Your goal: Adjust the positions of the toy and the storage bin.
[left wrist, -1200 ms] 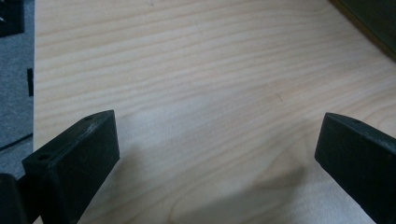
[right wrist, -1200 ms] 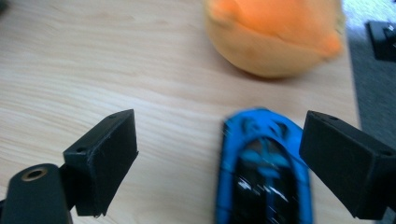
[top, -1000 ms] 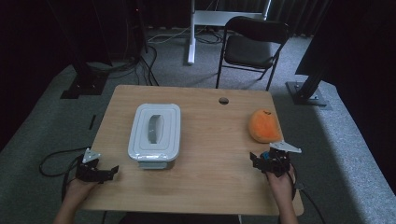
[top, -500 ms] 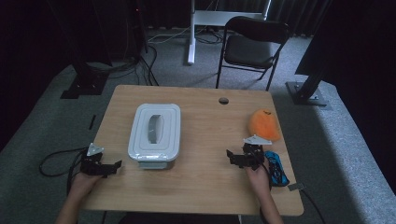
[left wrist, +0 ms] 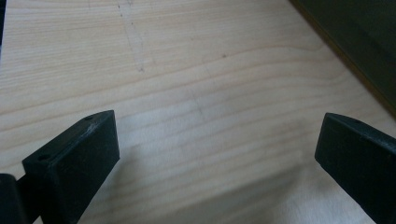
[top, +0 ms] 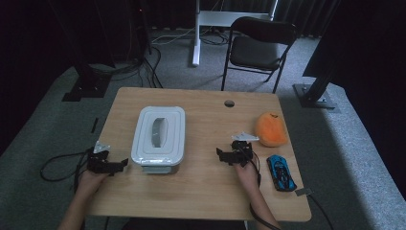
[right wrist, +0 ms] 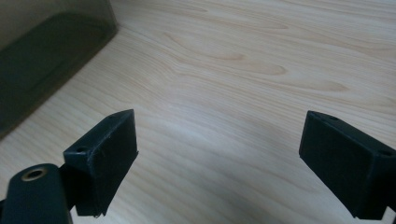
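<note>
1. while your right gripper (top: 221,156) sits low over the worktop (top: 206,191) a bit right of the middle, it points left at the white lidded box (top: 158,138), with bare wood between them.
2. in the right gripper view (right wrist: 218,154) the jaws are spread wide with just wood grain between them, and the dark wall of the box (right wrist: 42,51) is up in the top-left corner, apart from the jaws.
3. your left gripper (top: 122,164) is near the worktop's left edge, toward the front, with its tips just beside the box's front-left corner. can't tell if they touch.
4. in the left gripper view (left wrist: 217,149) those jaws are wide apart too, holding nothing.
5. the box sits left of centre, lid on, grey handle on top.
6. an orange plush (top: 270,129) sits by the right edge, and a blue toy car (top: 281,173) lies just in front of it, to the right of your right hand (top: 246,173).
</note>
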